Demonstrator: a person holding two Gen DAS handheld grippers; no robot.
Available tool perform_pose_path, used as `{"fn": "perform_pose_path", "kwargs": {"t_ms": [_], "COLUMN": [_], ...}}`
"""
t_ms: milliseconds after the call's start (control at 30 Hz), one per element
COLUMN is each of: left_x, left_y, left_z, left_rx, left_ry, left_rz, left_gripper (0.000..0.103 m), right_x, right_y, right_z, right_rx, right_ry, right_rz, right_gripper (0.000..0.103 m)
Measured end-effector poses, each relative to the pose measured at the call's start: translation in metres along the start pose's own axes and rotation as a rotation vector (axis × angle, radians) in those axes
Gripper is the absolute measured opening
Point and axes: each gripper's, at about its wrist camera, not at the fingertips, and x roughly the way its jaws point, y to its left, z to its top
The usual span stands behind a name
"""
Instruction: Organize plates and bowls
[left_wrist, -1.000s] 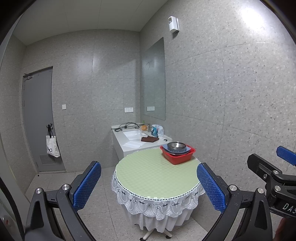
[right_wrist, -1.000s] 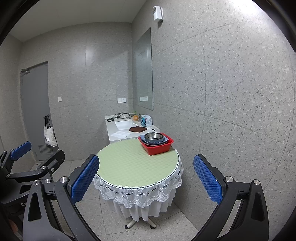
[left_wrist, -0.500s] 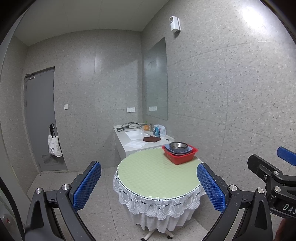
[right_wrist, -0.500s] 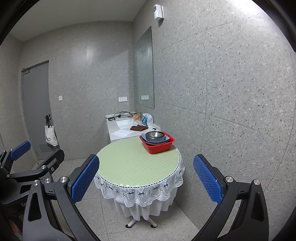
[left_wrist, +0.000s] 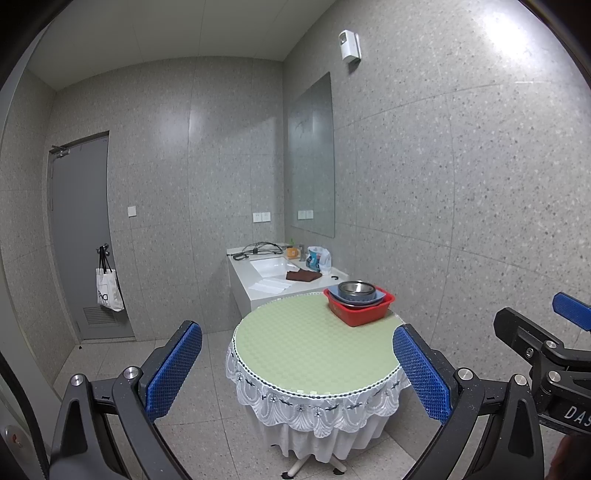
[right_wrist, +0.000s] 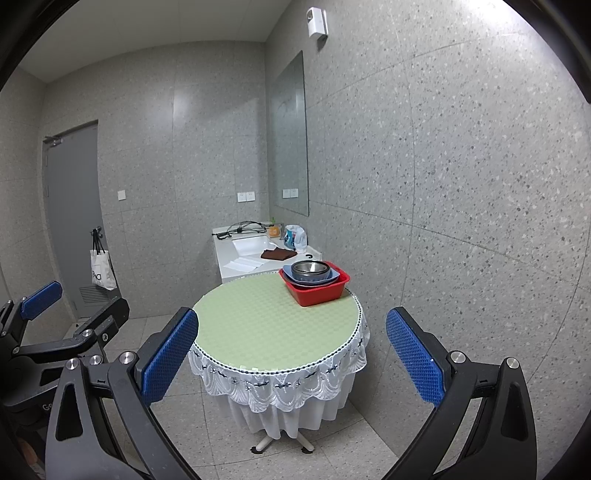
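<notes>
Left wrist view: a round table (left_wrist: 295, 354) carries a red basin (left_wrist: 360, 308) at its far edge, with a blue plate (left_wrist: 338, 291) and a steel bowl (left_wrist: 356, 289) stacked inside. That fits dishes already gathered or waiting to be unloaded. Left gripper (left_wrist: 297, 373) and right gripper (right_wrist: 291, 363) both gape wide, holding nothing, well short of the table.

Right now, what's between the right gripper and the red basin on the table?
Only bare green tabletop. In the right wrist view, nothing stands between the open right gripper and the red basin at the table's far edge.
</notes>
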Motion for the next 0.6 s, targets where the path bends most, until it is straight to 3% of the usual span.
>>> {"fn": "perform_pose_path", "kwargs": {"t_ms": [600], "left_x": [0.0081], "left_y": [0.0021], "left_z": [-0.0020], "left_rx": [-0.003], "left_ry": [0.008], "left_rz": [0.005], "left_gripper": [0.102], "right_x": [0.0078], "right_y": [0.0010], "right_z": [0.0012], "right_rx": [-0.005], "right_ry": [0.006], "right_rz": [0.007], "right_gripper": [0.103]}}
